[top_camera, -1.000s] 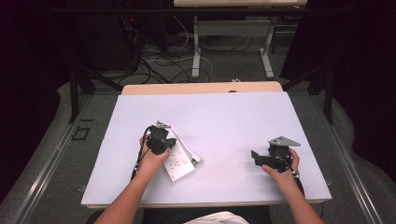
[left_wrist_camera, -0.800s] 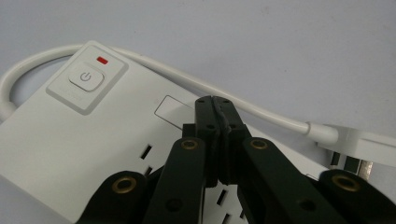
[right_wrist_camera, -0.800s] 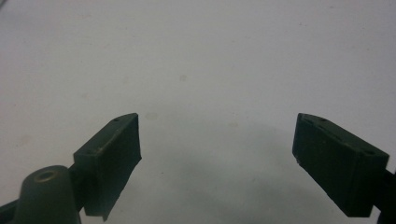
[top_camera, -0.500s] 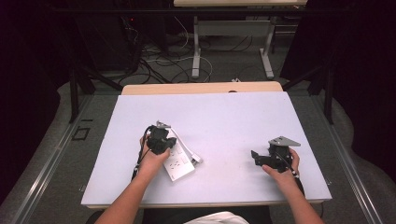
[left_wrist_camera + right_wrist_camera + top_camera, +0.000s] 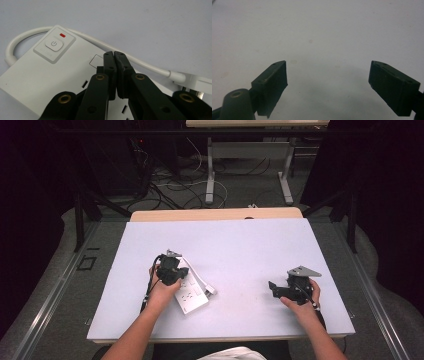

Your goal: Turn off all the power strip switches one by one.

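A white power strip (image 5: 190, 296) lies flat on the white table (image 5: 235, 245), left of centre near the front. Its power button (image 5: 53, 44) and a small red light (image 5: 62, 35) show in the left gripper view. A white cord (image 5: 140, 63) curves round its end to a plug (image 5: 197, 83). My left gripper (image 5: 114, 53) is shut with nothing between its jaws, tips just above the strip's top face. From above, my left gripper (image 5: 169, 270) covers the strip's far end. My right gripper (image 5: 272, 287) rests at the front right, and in its own view my right gripper (image 5: 328, 75) is open over bare table.
A wooden table edge (image 5: 215, 214) runs along the far side of the white top. Beyond it stand metal desk legs (image 5: 210, 175) and loose cables (image 5: 170, 180) on the floor. A dark rail (image 5: 55, 285) runs along the left of the table.
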`<state>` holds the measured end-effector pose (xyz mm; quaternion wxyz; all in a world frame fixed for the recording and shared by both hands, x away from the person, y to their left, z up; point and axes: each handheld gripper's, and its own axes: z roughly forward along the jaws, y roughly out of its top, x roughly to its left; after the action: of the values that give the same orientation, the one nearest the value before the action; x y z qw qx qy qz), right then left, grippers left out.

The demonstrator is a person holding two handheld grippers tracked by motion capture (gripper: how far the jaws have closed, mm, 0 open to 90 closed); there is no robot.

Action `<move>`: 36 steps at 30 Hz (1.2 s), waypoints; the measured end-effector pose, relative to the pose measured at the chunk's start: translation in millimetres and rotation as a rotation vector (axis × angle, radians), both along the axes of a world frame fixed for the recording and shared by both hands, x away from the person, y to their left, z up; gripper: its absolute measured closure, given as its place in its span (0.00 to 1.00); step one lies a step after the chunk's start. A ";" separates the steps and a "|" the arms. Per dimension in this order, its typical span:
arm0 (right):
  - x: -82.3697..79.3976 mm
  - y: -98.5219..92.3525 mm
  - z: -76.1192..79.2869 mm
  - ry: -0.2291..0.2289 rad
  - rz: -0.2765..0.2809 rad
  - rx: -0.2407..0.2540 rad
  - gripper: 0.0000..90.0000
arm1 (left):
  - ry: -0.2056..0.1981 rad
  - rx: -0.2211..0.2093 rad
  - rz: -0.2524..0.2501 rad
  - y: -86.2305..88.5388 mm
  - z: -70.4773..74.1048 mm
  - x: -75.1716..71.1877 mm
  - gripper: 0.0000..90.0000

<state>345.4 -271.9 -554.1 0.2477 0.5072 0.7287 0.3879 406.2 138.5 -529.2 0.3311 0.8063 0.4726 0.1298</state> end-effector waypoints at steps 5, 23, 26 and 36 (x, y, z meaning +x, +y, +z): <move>-0.5 0.4 0.2 0.000 0.001 0.000 0.16 | -0.011 0.016 -0.014 0.3 0.0 0.1 1.00; -0.1 0.5 0.0 0.001 0.005 0.000 0.16 | -0.015 0.001 -0.015 -2.3 -2.8 -1.9 1.00; -0.1 0.5 0.0 0.000 0.005 0.001 0.16 | -0.017 -0.001 -0.012 -2.0 -2.9 -2.1 1.00; -0.6 0.6 0.0 0.002 0.002 0.003 0.16 | -0.020 0.017 -0.033 -4.0 -0.7 -7.4 1.00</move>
<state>344.8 -271.3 -554.1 0.2457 0.5072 0.7291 0.3885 398.8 134.4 -529.9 0.3309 0.8155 0.4549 0.1363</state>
